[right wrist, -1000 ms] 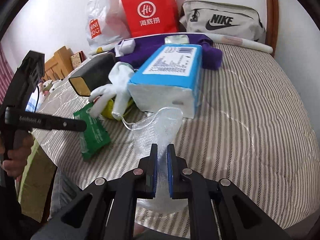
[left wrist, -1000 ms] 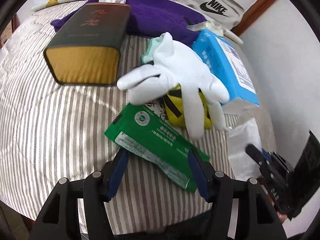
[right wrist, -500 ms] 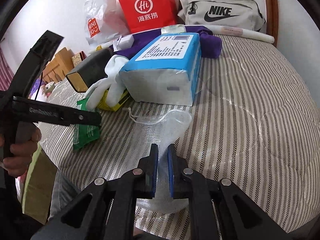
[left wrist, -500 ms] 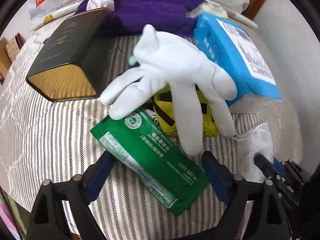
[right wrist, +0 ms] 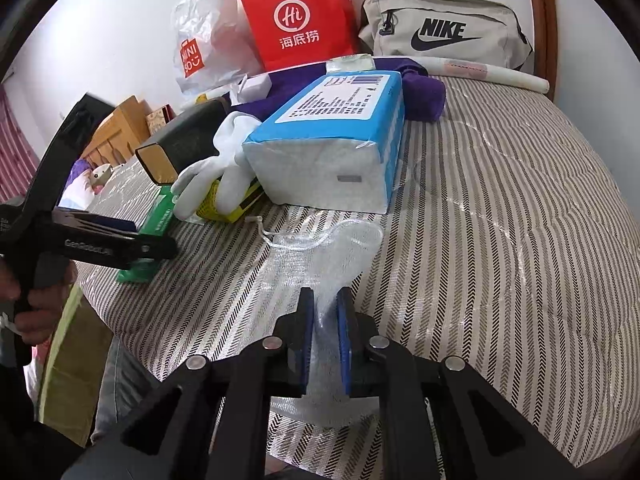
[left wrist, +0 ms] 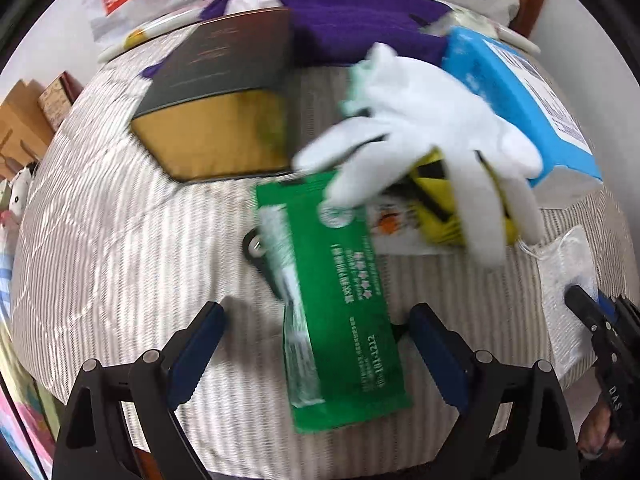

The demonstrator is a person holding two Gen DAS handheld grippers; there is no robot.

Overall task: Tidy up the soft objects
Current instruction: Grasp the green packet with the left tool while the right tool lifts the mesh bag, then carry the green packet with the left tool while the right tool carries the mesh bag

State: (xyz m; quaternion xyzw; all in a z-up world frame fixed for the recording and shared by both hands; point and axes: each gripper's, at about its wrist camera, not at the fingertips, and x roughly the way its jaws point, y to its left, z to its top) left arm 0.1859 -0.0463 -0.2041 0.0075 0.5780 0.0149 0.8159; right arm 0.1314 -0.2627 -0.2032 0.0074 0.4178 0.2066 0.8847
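My left gripper [left wrist: 316, 316] points steeply down at a striped bed; its jaws are opening wide on either side of a green packet [left wrist: 340, 300] without touching it. A white glove [left wrist: 420, 128] lies over a yellow item [left wrist: 436, 200] beside a blue tissue pack [left wrist: 520, 92]. My right gripper [right wrist: 325, 300] is low at the bed's front edge. Its jaws are opening a little, and a translucent drawstring pouch [right wrist: 320, 256] sits loose between the pads. The left gripper [right wrist: 120, 240] shows at the left of the right wrist view, over the green packet [right wrist: 156, 216].
A dark box with a gold end [left wrist: 224, 100] and a purple cloth [left wrist: 352, 20] lie behind the glove. A red paper bag [right wrist: 300, 20], a white plastic bag [right wrist: 200, 48] and a grey Nike bag [right wrist: 444, 32] stand along the wall. Striped bedding [right wrist: 500, 220] stretches to the right.
The left jaws went from half open to wide and the gripper tipped down closer over the green packet. The right jaws, shut on the pouch before, have parted slightly.
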